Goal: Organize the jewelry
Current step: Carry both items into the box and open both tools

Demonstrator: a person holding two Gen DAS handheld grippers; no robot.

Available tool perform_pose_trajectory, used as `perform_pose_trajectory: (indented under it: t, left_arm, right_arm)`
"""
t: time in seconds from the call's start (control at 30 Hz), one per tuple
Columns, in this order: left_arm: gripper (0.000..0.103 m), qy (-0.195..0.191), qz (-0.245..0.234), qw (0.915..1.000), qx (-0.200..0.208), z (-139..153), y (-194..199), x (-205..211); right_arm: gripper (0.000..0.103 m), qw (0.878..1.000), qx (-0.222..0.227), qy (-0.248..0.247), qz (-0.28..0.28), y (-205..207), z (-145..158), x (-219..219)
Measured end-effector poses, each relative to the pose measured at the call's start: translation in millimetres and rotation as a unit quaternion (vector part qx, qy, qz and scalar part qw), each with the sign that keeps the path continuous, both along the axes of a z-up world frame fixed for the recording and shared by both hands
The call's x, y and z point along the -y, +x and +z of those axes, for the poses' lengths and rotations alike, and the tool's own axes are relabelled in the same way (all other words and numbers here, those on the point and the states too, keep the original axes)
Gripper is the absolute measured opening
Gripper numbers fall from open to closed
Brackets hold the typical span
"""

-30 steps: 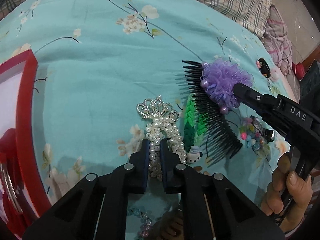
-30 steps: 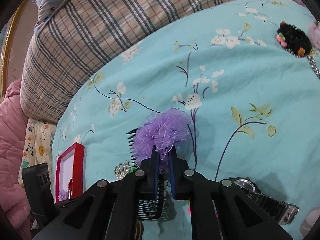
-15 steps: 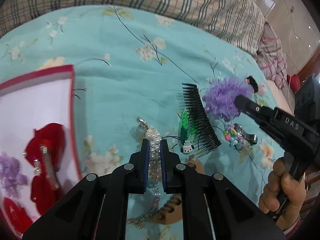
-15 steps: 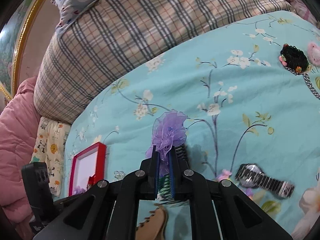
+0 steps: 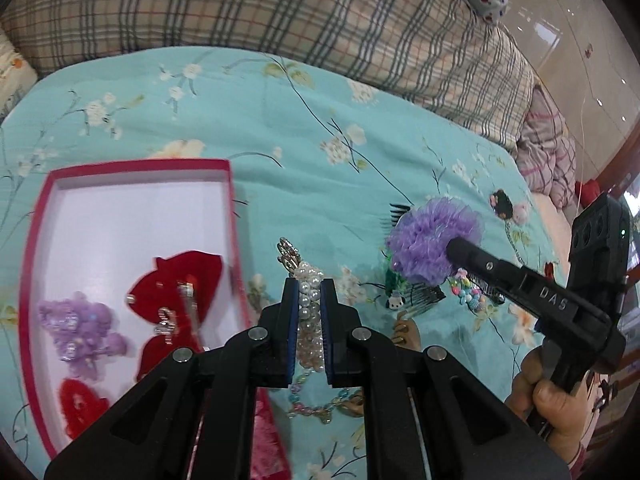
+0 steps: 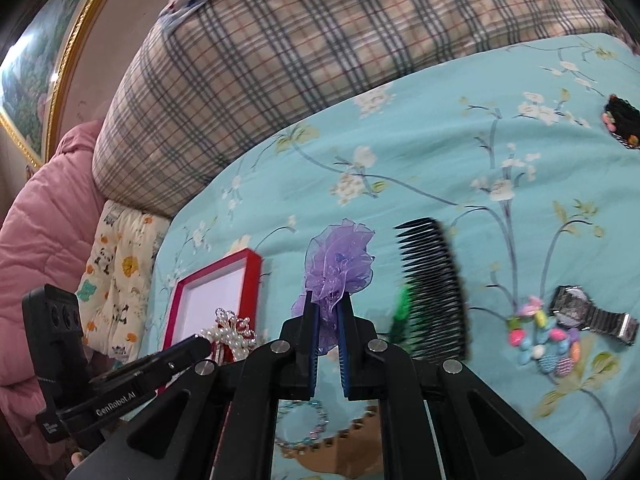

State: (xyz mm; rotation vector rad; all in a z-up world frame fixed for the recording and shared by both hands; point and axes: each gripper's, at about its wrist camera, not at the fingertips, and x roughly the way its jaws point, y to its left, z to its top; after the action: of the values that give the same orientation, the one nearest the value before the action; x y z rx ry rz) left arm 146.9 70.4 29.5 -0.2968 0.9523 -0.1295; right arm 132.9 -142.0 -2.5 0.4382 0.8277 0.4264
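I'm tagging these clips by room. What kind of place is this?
Most likely a bedroom: the work surface is a bed with a floral teal bedspread, a plaid pillow at its head, and a gold-framed picture on the wall.

Your left tongs (image 5: 308, 300) hide the pearl hairpiece's (image 5: 307, 280) lower end; at the frame's lower left, the red box (image 5: 34, 240) is cut off.

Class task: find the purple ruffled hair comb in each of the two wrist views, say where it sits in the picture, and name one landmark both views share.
Left wrist view: the purple ruffled hair comb is right of centre, pinched by the right gripper.
Right wrist view: the comb is at centre, rising from that gripper.
Shared landmark: the red box.
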Motion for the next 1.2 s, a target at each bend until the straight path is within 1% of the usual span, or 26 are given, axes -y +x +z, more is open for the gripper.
perform_pose_trajectory:
  t: [0.17,0.43,0.57,0.77,0.93,1.03,1.13,1.2]
  left_arm:
    - [0.008,-0.002,0.015,0.9998,0.01,8.1,-6.5,-20.9]
    - [0.008,-0.009,0.049,0.9986,0.018,10.4,-15.7,-57.8]
    - [0.008,-0.012,0.067,0.9974,0.023,9.8,-19.1,-81.1]
    - [0.008,-0.018,0.1,0.9946,0.019,4.1,-20.0,-115.5]
    - [0.008,-0.021,0.12,0.9924,0.016,-2.5,-17.0,-136.0]
    - [0.008,-0.024,0.129,0.9913,0.012,-8.7,-13.0,-145.1]
    - [0.008,-0.024,0.138,0.9901,0.008,-15.7,-8.0,-152.3]
    - [0.008,-0.024,0.153,0.988,-0.006,-24.0,-3.1,-159.0]
  right_arm:
    - [0.007,1.0,0.004,-0.002,0.017,0.2,4.9,-22.0]
    - [0.007,0.999,0.005,-0.003,0.047,2.6,6.6,-60.4]
    - [0.007,0.998,0.006,-0.003,0.069,5.2,7.7,-86.9]
    - [0.007,0.995,0.004,0.003,0.097,12.4,4.2,-122.7]
    - [0.007,0.994,0.006,0.01,0.113,22.5,-0.2,-148.3]
    - [0.007,0.993,-0.003,0.018,0.12,32.1,-7.8,-162.6]
    - [0.007,0.992,-0.007,0.013,0.127,38.3,-14.6,-174.9]
    - [0.007,0.991,-0.012,0.01,0.129,43.4,-21.1,-182.0]
